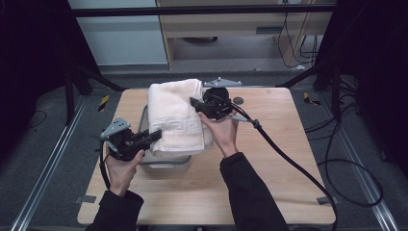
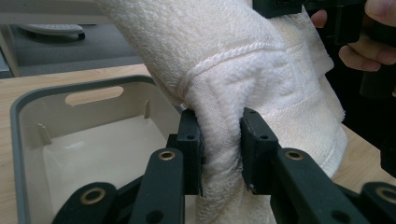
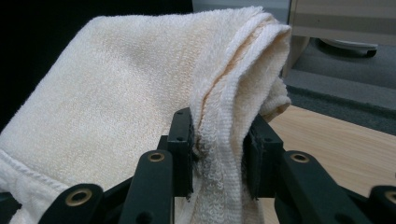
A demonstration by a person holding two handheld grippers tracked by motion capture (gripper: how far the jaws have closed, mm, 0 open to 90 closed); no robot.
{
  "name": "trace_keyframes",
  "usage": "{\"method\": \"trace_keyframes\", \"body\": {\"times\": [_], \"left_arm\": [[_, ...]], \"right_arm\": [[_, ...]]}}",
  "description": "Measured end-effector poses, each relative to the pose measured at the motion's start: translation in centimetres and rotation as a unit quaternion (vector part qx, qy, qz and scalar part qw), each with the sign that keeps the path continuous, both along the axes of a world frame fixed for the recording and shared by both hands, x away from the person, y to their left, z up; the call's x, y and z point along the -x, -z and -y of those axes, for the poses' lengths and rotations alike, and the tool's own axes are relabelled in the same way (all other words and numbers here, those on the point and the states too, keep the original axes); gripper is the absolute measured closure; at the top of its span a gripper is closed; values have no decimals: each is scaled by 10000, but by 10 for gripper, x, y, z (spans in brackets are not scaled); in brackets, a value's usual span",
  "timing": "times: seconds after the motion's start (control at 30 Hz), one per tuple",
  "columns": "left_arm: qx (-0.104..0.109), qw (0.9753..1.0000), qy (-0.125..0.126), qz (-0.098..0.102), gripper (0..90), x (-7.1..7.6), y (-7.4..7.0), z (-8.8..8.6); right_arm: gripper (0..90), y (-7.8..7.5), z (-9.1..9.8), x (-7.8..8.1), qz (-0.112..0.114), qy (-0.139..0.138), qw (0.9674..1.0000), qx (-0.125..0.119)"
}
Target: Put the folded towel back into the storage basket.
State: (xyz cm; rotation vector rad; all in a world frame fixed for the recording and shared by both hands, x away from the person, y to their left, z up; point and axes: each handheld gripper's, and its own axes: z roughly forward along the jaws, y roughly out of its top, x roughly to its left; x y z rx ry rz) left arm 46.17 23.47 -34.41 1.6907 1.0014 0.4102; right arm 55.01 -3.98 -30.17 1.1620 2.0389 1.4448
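- the folded cream terry towel (image 1: 174, 118) hangs just above the grey rectangular plastic bin (image 1: 166, 164) on the wooden table (image 1: 269, 159), held at two edges.
- left gripper (image 2: 221, 149) pinches its near edge; right gripper (image 3: 218, 154) clamps the far folded edge.
- risk: bunched cloth could slip from a jaw, or drape over the bin's rim (if lowered unevenly).
- the bin looks empty inside.
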Motion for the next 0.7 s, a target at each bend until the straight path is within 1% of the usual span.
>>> {"method": "trace_keyframes", "body": {"times": [0.03,0.2,0.33,0.6,0.7], "left_arm": [[0,10000,-10,-1,715,0,0,-1],[-51,9999,-112,-12,715,-2,1,-8],[-39,9999,-129,-45,715,-5,3,-15],[-47,9998,-169,-128,715,-9,6,-27],[-74,9997,-199,-158,715,-10,7,-30]], "right_arm": [[674,0,-2,-1,-8,-2,10000,-23],[674,1,-11,-4,-6,8,10000,18],[674,2,-19,-6,11,7,10000,30],[674,6,-33,-11,-36,-14,10000,60],[674,9,-36,-13,-65,-21,10000,1]]}}
